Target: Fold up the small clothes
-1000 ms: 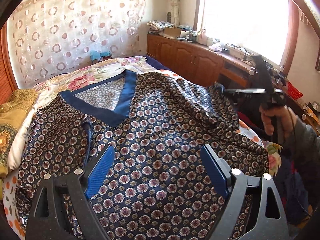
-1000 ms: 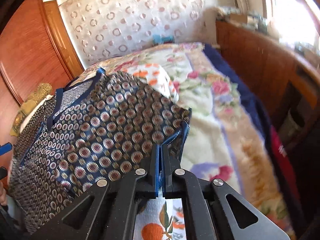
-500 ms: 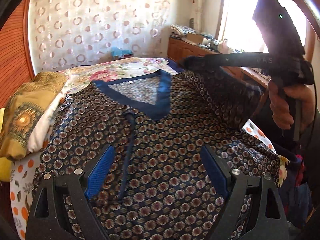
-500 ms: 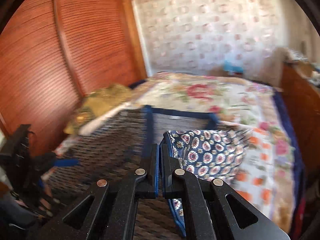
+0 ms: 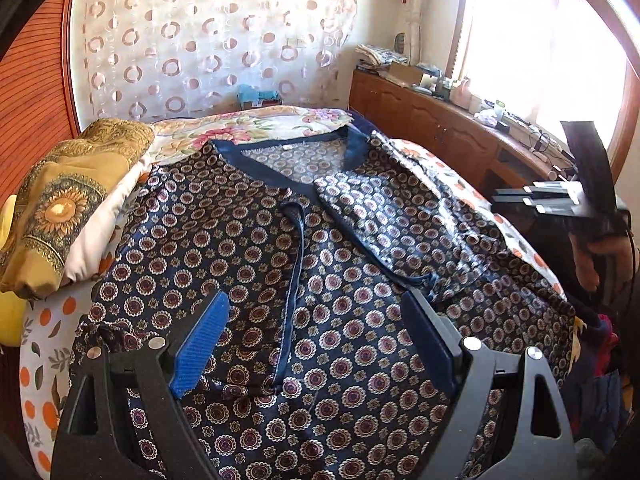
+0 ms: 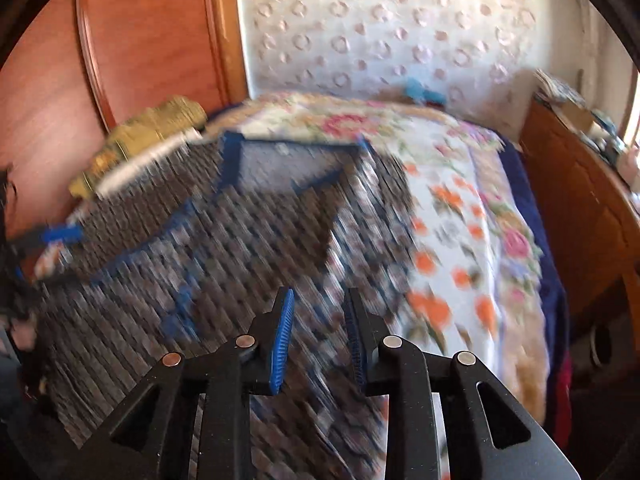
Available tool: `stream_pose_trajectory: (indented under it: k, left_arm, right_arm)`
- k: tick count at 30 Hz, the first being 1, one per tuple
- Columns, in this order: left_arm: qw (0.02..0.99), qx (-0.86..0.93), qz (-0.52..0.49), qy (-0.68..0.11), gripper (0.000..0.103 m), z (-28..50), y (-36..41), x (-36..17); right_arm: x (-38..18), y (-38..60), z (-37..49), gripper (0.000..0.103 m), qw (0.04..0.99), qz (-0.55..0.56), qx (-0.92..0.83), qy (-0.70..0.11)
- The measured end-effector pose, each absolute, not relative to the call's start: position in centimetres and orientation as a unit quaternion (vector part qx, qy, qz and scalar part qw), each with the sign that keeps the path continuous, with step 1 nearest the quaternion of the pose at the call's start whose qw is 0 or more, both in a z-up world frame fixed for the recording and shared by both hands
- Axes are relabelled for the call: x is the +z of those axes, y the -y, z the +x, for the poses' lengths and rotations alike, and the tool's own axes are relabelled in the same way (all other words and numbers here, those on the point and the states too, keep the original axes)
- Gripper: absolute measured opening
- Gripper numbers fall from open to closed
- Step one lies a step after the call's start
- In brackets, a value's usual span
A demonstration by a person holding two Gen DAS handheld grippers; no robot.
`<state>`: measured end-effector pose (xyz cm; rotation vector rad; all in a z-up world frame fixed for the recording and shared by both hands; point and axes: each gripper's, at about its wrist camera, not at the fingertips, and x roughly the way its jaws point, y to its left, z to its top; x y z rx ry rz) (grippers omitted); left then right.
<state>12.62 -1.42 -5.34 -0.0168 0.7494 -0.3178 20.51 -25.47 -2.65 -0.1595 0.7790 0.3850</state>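
The patterned navy shirt [image 5: 248, 264] lies spread on the bed [image 5: 256, 124], collar toward the curtain, one side folded over its front; the left gripper [image 5: 316, 340] hovers over its lower half, jaws wide, nothing held; the right gripper [image 6: 318, 340], jaws opening and empty, hangs above the shirt's folded side.

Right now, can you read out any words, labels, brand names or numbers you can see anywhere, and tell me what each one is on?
No text can be read in either view.
Small white tag inside the blue neckline of the navy medallion-print shirt: too small to read.
Stacked papers and boxes on the wooden cabinet: too small to read.
Right wrist view: blurred throughout.
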Motion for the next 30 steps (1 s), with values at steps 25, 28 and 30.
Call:
stream_pose_trajectory:
  k: [25, 28, 30]
  left_arm:
    - [0.918, -0.113, 0.001, -0.381, 0.088, 15.2, -1.8, -7.6]
    - [0.918, -0.111, 0.0, -0.38, 0.088, 15.4, -2.3, -7.4]
    - [0.919, -0.111, 0.0, -0.379, 0.088, 15.8, -2.7, -7.2]
  right_arm:
    - [-6.8, 29.7, 28.4, 0.001, 0.911, 0.002, 0.15, -0.385]
    - [-7.1, 31.6, 29.1, 0.001, 0.917, -0.016, 0.075, -0.391]
    - [-7.5, 32.1, 29.8, 0.004, 0.91, -0.003, 0.083, -0.407]
